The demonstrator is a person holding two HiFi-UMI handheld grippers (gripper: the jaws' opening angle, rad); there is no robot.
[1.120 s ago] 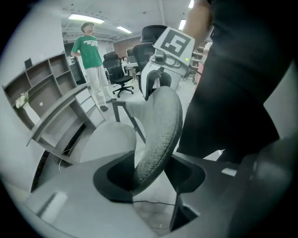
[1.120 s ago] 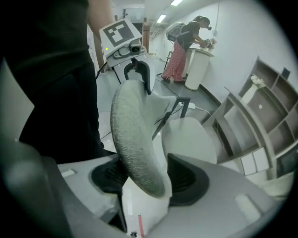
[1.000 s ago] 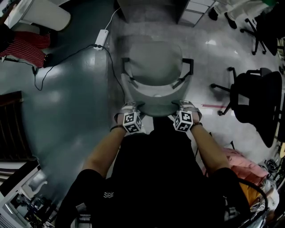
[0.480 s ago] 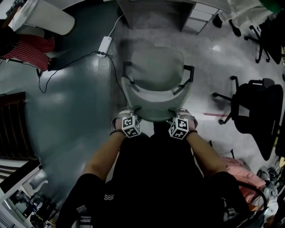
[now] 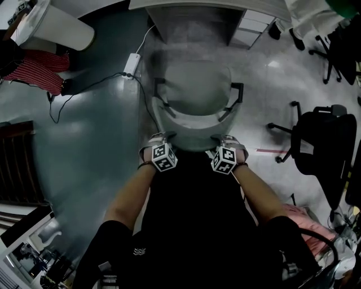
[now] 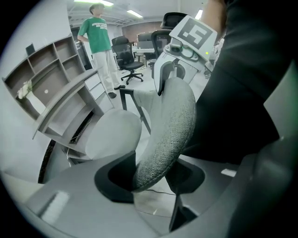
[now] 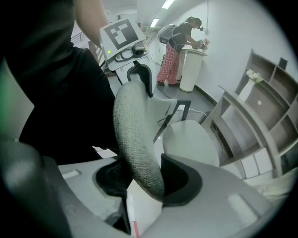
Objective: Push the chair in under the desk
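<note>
From the head view, the grey chair (image 5: 194, 90) stood on the floor facing the desk (image 5: 186, 4) at the top of the frame, with its seat just short of the desk's opening and not under the top; the left gripper (image 5: 163, 138) and the right gripper (image 5: 221, 140) sat on the near rim of the backrest (image 5: 194, 131), one toward each end; a power strip (image 5: 131, 61) lay on the floor to the chair's left, and a black office chair (image 5: 324, 141) stood well apart on the right. In the left gripper view, the jaws were clamped on the woven edge of the backrest, which ran up between the pads; a person in a green shirt (image 6: 95, 32) stood in the background beyond the desk. In the right gripper view, the jaws had just been closing and gripped the same backrest edge between them; a person in checked trousers (image 7: 174, 44) stood at a white bin (image 7: 190, 69) in the distance.
</note>
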